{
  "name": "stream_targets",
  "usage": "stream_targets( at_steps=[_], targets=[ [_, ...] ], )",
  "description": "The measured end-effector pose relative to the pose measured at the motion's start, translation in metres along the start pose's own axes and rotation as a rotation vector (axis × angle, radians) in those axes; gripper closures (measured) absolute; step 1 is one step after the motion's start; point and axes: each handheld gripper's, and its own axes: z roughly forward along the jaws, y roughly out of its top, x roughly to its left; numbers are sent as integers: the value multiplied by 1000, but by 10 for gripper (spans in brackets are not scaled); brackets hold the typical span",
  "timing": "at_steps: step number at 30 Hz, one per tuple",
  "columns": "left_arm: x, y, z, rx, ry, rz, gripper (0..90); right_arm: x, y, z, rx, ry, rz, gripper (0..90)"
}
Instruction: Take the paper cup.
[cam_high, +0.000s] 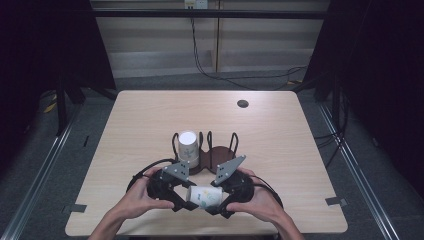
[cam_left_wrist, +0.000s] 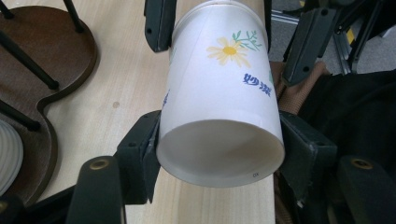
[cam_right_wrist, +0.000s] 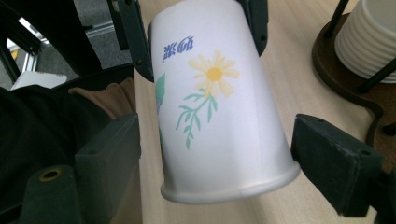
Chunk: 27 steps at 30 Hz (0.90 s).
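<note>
A white paper cup printed with a yellow daisy and blue writing lies on its side in the air between the two grippers, near the table's front edge. My left gripper is shut on the cup's base end, with a pad pressed against each side. My right gripper stands open around the rim end, and a gap shows between the cup and the right-hand pad. A hand holds each gripper.
Just beyond the grippers stands a dark brown cup holder with black wire loops. A white ribbed cup sits in its left place. A small round grommet is set into the light wooden table at the back right.
</note>
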Motion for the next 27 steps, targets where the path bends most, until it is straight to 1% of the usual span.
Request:
stream_targets(
  at_steps=[2,3,5,6,8,9,10,11,12,13,14,15,16,17,19,21,22,23,24,27],
  targets=[
    [0,0,0,-21,17,-11,369,-1,-1,-2,-4,-23,1,162],
    [1,0,0,-27,10,-16,369,-1,-2,-3,-12,-38,-2,161],
    [1,-1,-1,-36,20,-19,369,-3,-4,-6,-28,-41,5,156],
    [2,-2,-1,-41,17,-22,368,-3,-5,-7,-37,-46,9,148],
    [3,-3,-2,-43,30,-20,369,-4,-7,-11,-56,-52,11,145],
    [3,-3,-2,-50,25,-27,368,-5,-7,-12,-65,-51,19,142],
    [3,-3,-2,-50,34,-24,368,-6,-8,-14,-73,-47,24,139],
    [3,-4,-2,-60,42,-25,368,-6,-9,-15,-83,-41,20,140],
    [4,-4,-2,-62,37,-20,368,-7,-10,-16,-96,-34,18,140],
    [4,-5,-2,-72,37,-23,368,-8,-11,-17,-105,-41,28,139],
    [4,-5,-3,-74,37,-15,368,-9,-11,-19,-115,-52,37,139],
    [4,-5,-3,-77,37,-15,368,-10,-12,-20,-124,-59,49,139],
    [3,-5,-3,-88,39,-20,368,-11,-13,-21,-134,-59,58,140],
    [3,-6,-3,-91,34,-16,368,-13,-14,-22,-143,-65,68,140],
    [3,-6,-3,-97,40,-11,368,-14,-17,-24,-162,-69,77,140],
    [4,-6,-3,-103,44,-16,368,-16,-19,-26,-188,-57,89,141],
    [5,-7,-3,-111,45,-19,368,-17,-19,-27,-202,-61,91,141],
    [5,-8,-3,-121,45,-31,368,-17,-20,-28,-215,-65,98,141],
    [5,-9,-4,-124,47,-31,368,-18,-20,-29,-229,-68,105,141],
    [6,-11,-7,-159,58,-35,368,-19,-23,-35,-285,-79,127,139]
  ],
)
